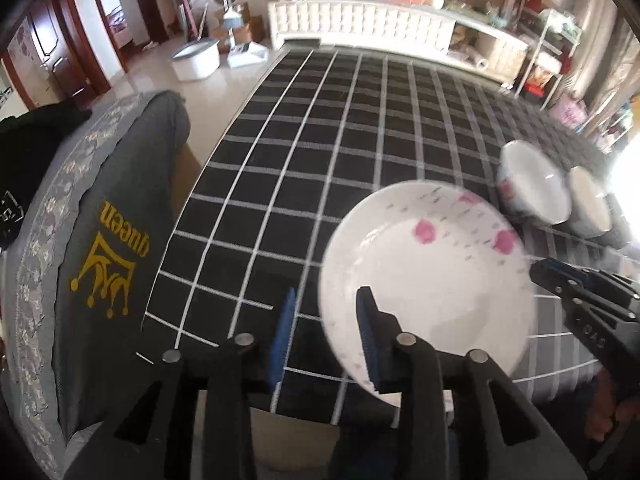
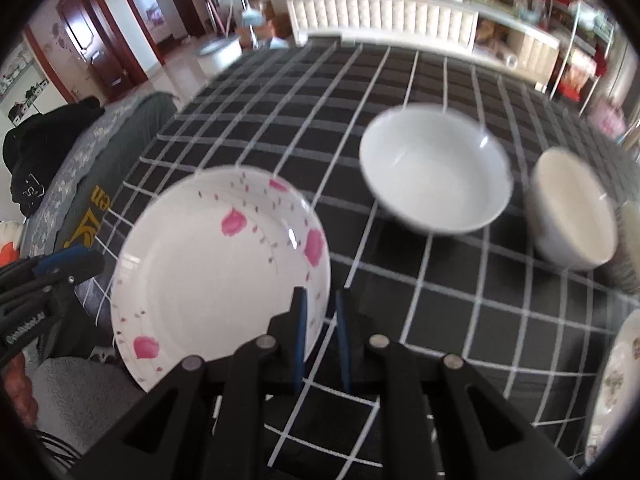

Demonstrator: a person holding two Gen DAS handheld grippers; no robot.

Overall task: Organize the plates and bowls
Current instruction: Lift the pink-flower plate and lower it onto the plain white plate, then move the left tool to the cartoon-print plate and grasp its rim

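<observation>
A white plate with pink flowers (image 1: pixel 428 272) hangs tilted over the near edge of the checked table. My left gripper (image 1: pixel 325 334) is open: the plate's left rim lies in the gap, one pad outside it and one over the plate's inside, neither pressing. My right gripper (image 2: pixel 321 334) is shut on the opposite rim of the same plate (image 2: pixel 208 272). In the left wrist view its tip (image 1: pixel 538 274) meets the plate's right edge. A white bowl (image 2: pixel 436 172) and a cream bowl (image 2: pixel 572 208) stand side by side on the cloth beyond, and both bowls (image 1: pixel 532 184) also show in the left wrist view.
The table wears a black cloth with white grid lines (image 1: pixel 320 140). A grey chair cover with gold "queen" lettering (image 1: pixel 120 220) stands close at the left edge. Another floral plate (image 2: pixel 616 380) lies at the near right. A white sideboard (image 1: pixel 380 28) runs behind the table.
</observation>
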